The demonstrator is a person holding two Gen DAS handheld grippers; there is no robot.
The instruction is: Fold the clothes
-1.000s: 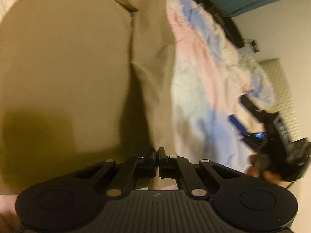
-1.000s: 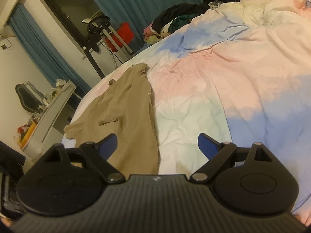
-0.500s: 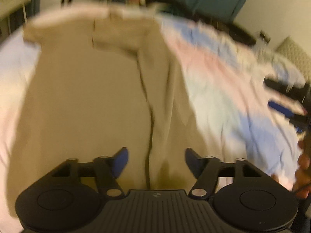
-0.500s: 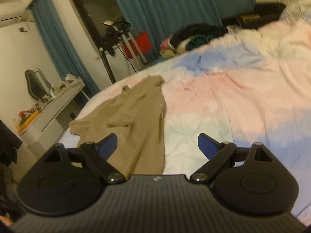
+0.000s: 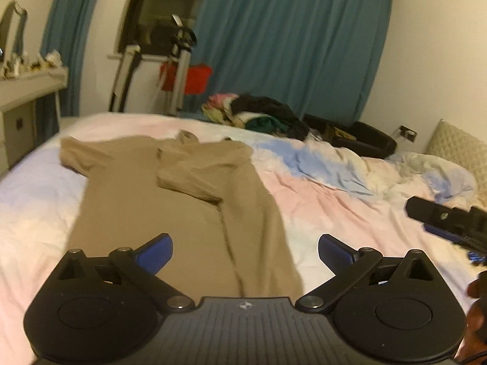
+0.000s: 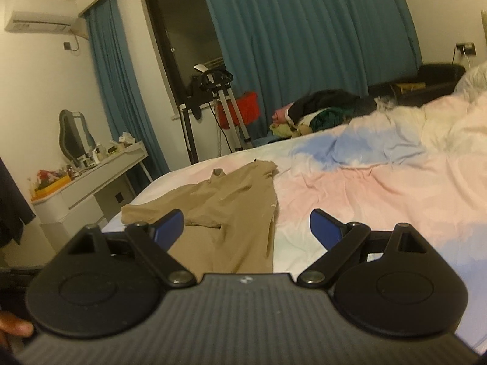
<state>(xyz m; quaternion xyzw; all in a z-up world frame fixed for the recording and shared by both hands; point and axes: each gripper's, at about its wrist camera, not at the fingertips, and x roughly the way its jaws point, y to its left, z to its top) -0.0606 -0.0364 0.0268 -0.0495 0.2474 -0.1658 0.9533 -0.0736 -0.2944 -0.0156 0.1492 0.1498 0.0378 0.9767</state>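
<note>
A tan long garment (image 5: 182,206) lies spread on the bed, its right side folded over lengthwise and one sleeve folded across the chest. It also shows in the right wrist view (image 6: 231,213). My left gripper (image 5: 245,251) is open and empty, raised above the garment's near hem. My right gripper (image 6: 246,228) is open and empty, held above the bed to the right of the garment. The right gripper also shows at the right edge of the left wrist view (image 5: 450,222).
The bed has a pastel pink, blue and white cover (image 5: 350,200). A pile of dark and coloured clothes (image 5: 258,115) lies at its far edge. A white desk (image 6: 91,179) stands to the left, an exercise machine (image 6: 213,97) by the blue curtains (image 5: 289,45).
My left gripper opened, let go of the garment's folded edge and lifted back from it. Both grippers rose and tilted up, so the room now shows.
</note>
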